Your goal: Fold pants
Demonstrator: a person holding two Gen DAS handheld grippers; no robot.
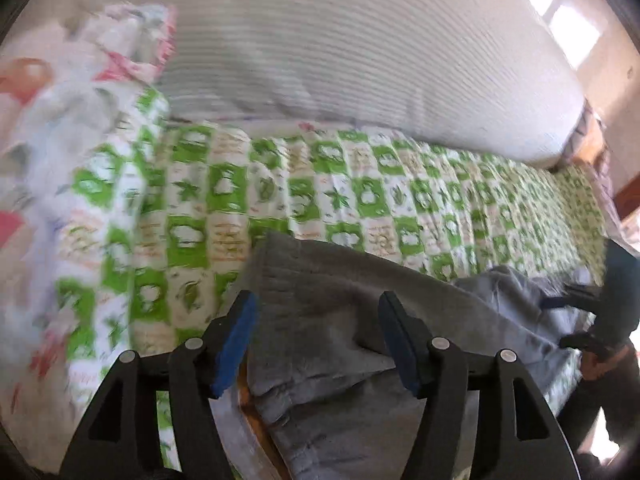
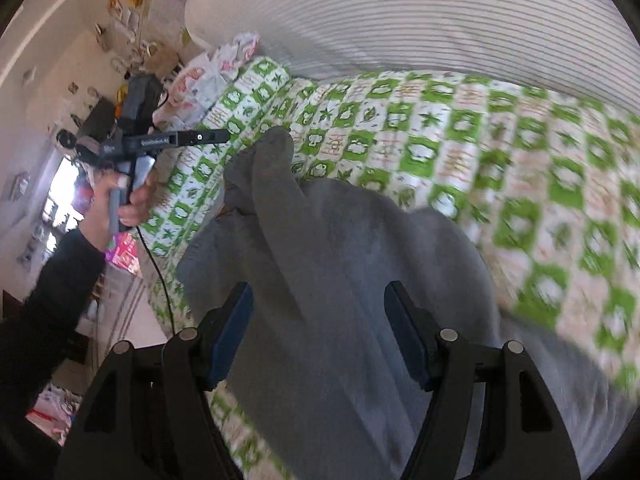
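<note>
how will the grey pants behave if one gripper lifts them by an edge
The grey pants look soft and rumpled on the green checked quilt, so they would probably droop and unfold. The thick-looking fabric seems unlikely to slip from the pads.

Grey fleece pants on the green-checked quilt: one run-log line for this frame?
phase: between grasps | grey fleece pants: rumpled on green-checked quilt | left gripper: open, empty | right gripper: open, empty, above pants

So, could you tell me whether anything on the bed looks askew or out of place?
The grey pants lie bunched on the green checked quilt, with one end standing up in a rumpled peak instead of lying flat. Neither gripper holds them. The frames are blurred, but nothing looks spilled or damaged.
</note>
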